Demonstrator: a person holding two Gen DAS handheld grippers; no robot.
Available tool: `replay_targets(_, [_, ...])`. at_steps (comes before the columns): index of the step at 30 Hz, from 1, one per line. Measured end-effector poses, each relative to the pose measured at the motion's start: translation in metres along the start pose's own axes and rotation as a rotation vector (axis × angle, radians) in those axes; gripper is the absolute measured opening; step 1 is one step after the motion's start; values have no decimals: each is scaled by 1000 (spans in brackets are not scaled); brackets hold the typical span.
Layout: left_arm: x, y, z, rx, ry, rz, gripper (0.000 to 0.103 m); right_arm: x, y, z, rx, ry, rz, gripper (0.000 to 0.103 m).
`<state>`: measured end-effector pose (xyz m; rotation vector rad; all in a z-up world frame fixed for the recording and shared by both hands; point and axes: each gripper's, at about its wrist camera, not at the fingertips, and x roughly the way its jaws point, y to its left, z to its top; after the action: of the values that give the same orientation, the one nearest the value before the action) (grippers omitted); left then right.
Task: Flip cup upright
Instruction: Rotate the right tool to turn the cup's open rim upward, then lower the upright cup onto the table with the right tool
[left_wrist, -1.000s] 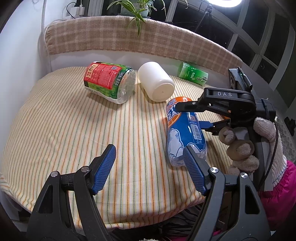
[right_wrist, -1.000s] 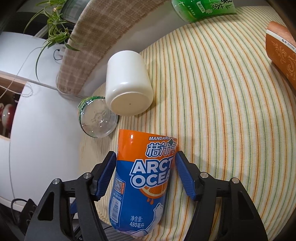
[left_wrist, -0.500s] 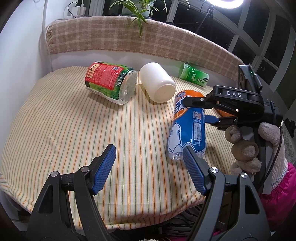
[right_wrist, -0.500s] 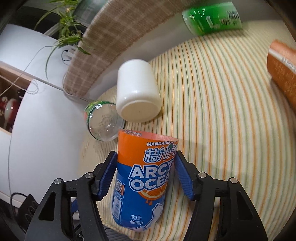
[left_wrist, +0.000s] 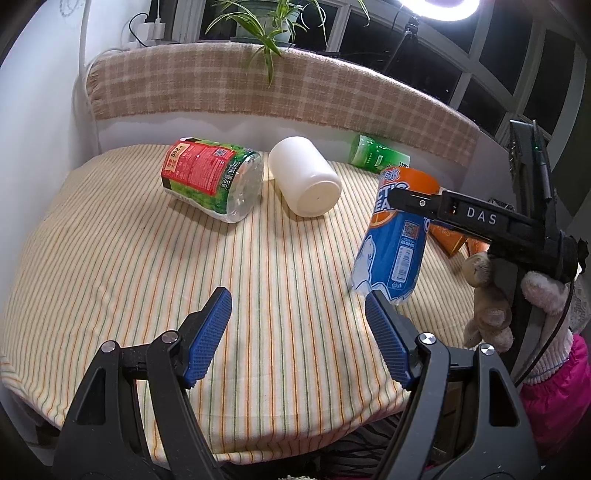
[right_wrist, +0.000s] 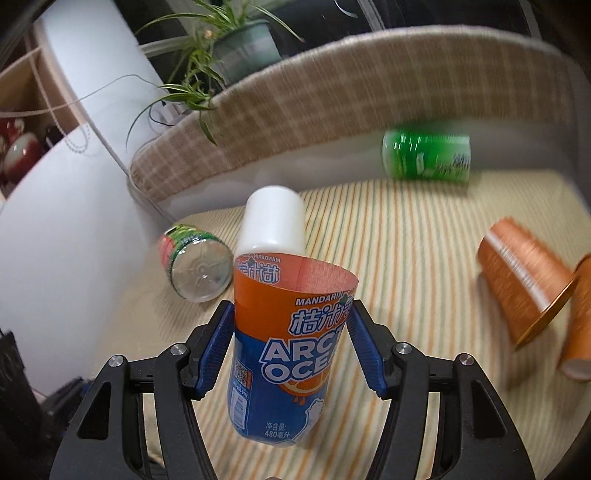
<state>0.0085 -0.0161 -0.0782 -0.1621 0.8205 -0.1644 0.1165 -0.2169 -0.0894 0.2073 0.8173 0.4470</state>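
Orange-and-blue cup (right_wrist: 284, 350) clamped in the right tongs (right_wrist: 291, 347), tilted above the striped bench (left_wrist: 147, 280).

Its open mouth faces up and away, its lower end just over the cloth near the bench's right edge. The left tongs (left_wrist: 299, 332) hang spread apart, holding nothing. Beyond lie a white cup (left_wrist: 306, 177), a red-and-green cup (left_wrist: 214, 177), a green cup (right_wrist: 428, 155) and an orange cup (right_wrist: 521, 280), all on their sides.

Two grippers: left gripper (left_wrist: 297, 326), right gripper (right_wrist: 291, 341). Cut-bottle cups, three: an orange-and-blue cup (right_wrist: 286, 347), a red-and-green cup (left_wrist: 214, 179) lying far left, a green cup (right_wrist: 426, 157) lying far right. One white cup (left_wrist: 306, 181) lies at far centre; two orange cups (right_wrist: 517, 280) lie at right; one plant (left_wrist: 273, 29) stands beyond the table.
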Motion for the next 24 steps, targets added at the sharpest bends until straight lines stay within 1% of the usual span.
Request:
replay_targets(8, [0, -1, 0, 0, -1, 0, 77, -11, 14, -1, -186, -92, -130, 62])
replay_targets(11, [0, -1, 1, -1, -1, 0, 77, -10, 16, 0, -228, -119, -168, 62])
replay_targets(16, [-1, -1, 2, -3, -3, 2, 77, -8, 20, -3, -260, -139, -188, 62])
replay_targets(24, [-2, -1, 1, -4, -3, -3, 77, -6, 38, -16, -368, -152, -223, 62])
